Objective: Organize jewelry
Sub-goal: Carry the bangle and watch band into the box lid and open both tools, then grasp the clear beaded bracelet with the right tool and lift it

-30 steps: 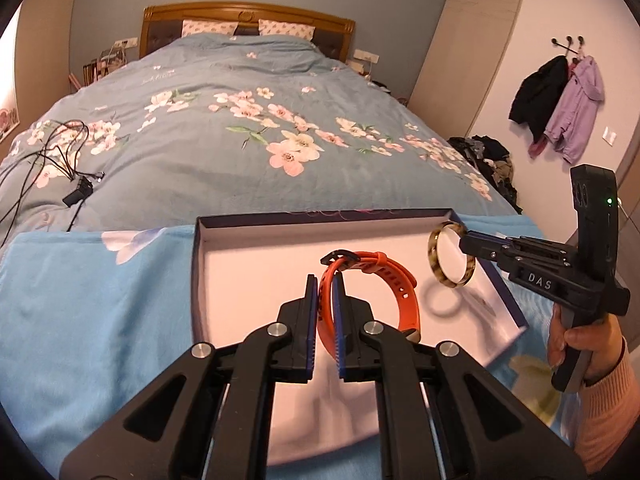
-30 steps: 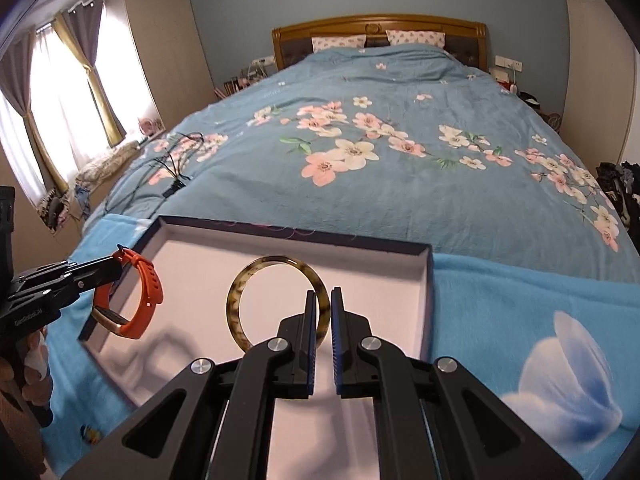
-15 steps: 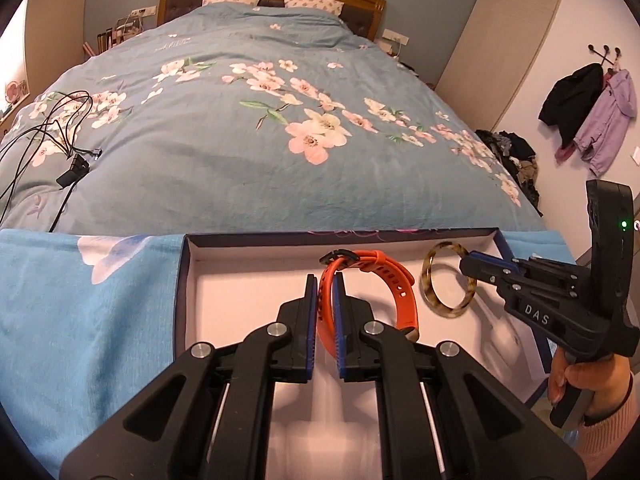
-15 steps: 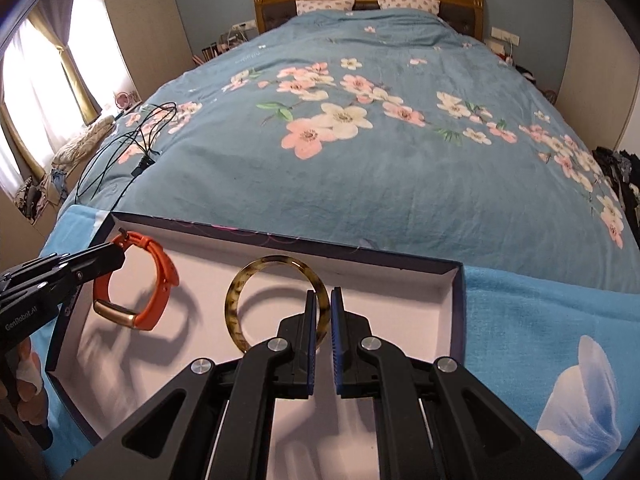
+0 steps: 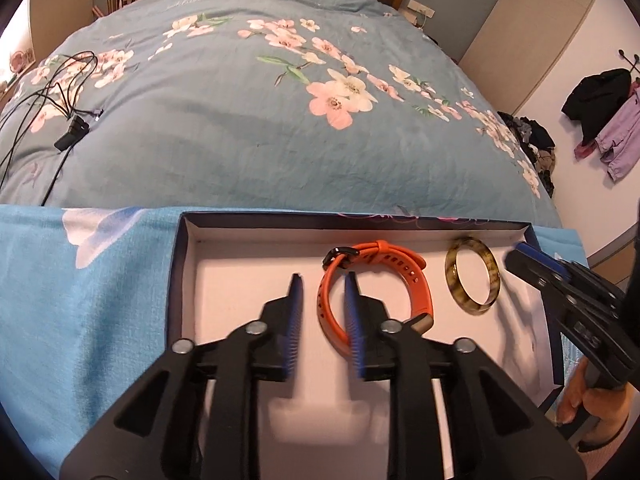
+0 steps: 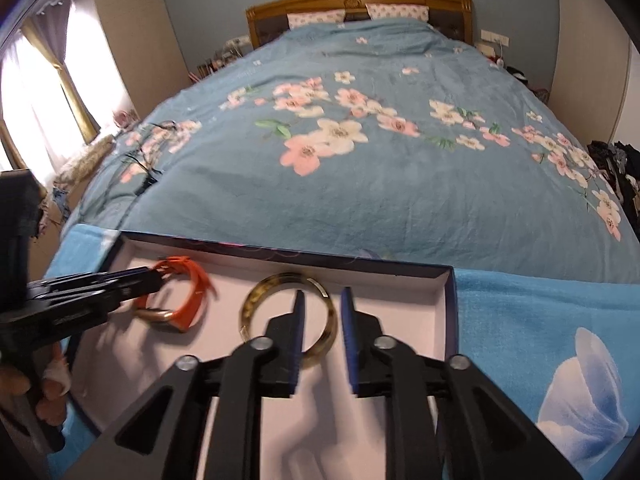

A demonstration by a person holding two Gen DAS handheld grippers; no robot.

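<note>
Jewelry sits in the box now: the orange watch band (image 5: 376,292) and the mottled bangle (image 5: 474,276) lie side by side on the pale floor of the shallow box (image 5: 188,280), band in the middle, bangle toward the right wall in the left wrist view.

Left gripper (image 5: 320,284) angles steeply down over the box, and its jaws have just been opening. The blue pads (image 5: 294,320) stand apart with a clear gap; the band's left arc runs through that gap, and the right pad appears to sit inside the loop, though whether it touches the strap I cannot tell. Nothing is pinched there.

Right gripper (image 6: 322,304) tilts down too, its jaws likewise just opened to a narrow gap. The bangle's right rim passes between the pads, one pad inside the ring, one outside, and neither is pressing on it. From the left wrist camera that gripper comes in from the right edge, its tip just beside the bangle, with a hand (image 5: 588,404) wrapped round the handle below. The right wrist camera shows the other hand (image 6: 44,392) at the far left, gripping its tool.

Around them: the box rests on a bright blue blanket (image 5: 80,300) at the foot of a bed with a flowered duvet (image 5: 240,120). Black cables (image 5: 60,100) trail on the duvet at the left, well away. Jackets (image 5: 608,120) hang on the far wall.
</note>
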